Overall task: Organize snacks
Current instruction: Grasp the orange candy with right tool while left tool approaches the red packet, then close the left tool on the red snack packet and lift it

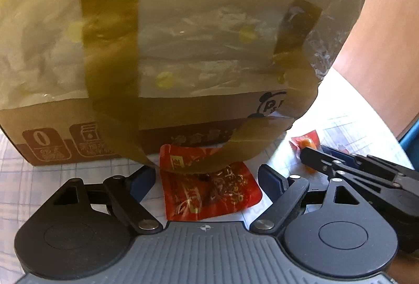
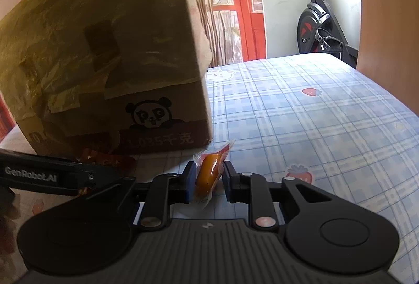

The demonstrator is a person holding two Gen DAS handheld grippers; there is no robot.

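Right gripper (image 2: 208,180): lower centre of the right wrist view, black two-finger tool with blue pads; jaws narrowed around a small clear-wrapped orange snack (image 2: 207,175). The left pad touches the wrapper, while a sliver of gap shows at the right pad, so a firm pinch cannot be confirmed.
Left gripper (image 1: 207,179): lower centre of the left wrist view; jaws spread wide, either side of a flat red foil snack packet with gold print (image 1: 209,189), pads clear of it.
Where the snacks lie: both on the blue-and-white plaid tablecloth with strawberry prints (image 2: 314,113), just in front of the tall brown cardboard box with a panda logo, wrapped in plastic film and yellowish tape (image 2: 117,61).
Risk, right side: the slick, rounded wrapper may squirt out of the pads if squeezed off-centre, or only the loose wrapper edge may be caught.
Risk, left side: the flat packet may slide on the cloth rather than lift; the loose strip of tape hanging over it in the middle of the left view could snag a finger.
Risk, both: the tools work close together and could knock.
Count: two grippers, two snacks visible, one box.
Background: black exercise bike (image 2: 319,22), upper right.
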